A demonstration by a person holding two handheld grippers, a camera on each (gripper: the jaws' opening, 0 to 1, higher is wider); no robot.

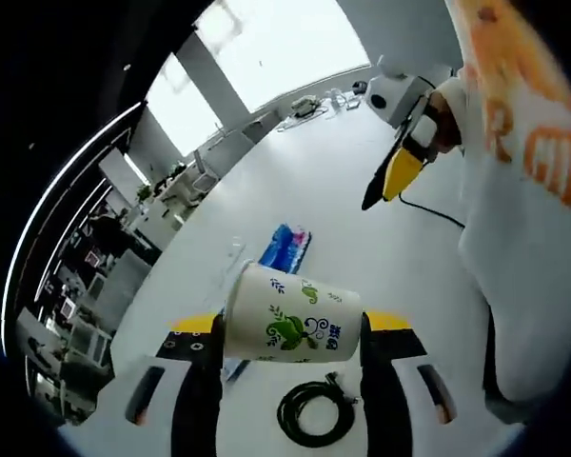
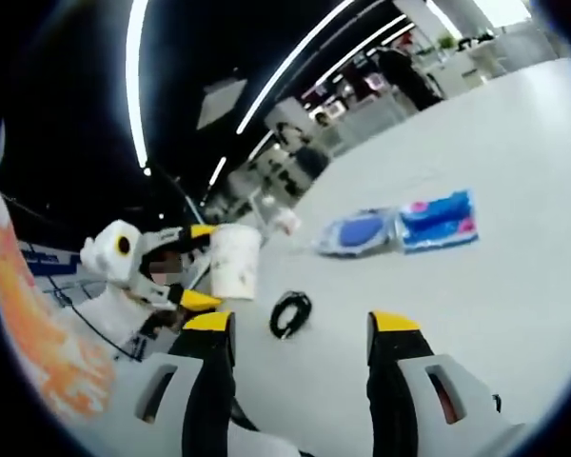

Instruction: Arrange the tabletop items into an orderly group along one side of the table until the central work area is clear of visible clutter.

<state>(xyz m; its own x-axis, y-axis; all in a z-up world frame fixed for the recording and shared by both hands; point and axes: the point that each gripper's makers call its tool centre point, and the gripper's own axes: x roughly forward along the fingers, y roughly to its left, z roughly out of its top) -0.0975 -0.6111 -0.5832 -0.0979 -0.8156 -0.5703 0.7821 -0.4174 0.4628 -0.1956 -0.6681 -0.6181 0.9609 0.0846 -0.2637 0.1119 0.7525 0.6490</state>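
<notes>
Left gripper [image 1: 290, 347] jaws clamp the paper cup [image 1: 290, 324].
Cup held above the tabletop [image 1: 381, 238], near the coiled cable [image 1: 312, 411]; right gripper [image 2: 300, 333] jaws stand wide, holding nothing.

Ceiling light strips [image 2: 138, 86], bright windows [image 1: 266, 48], distant office desks [image 1: 186, 181].

- The paper cup [image 1: 290, 322] hides most of the clear object behind it and part of the blue packet [image 1: 287, 248].
- Beside the cup, the left gripper [image 1: 290, 381] bases are cut off by the edge.
- Near the cup [image 2: 234, 260], a person's hand is blurred.
</notes>
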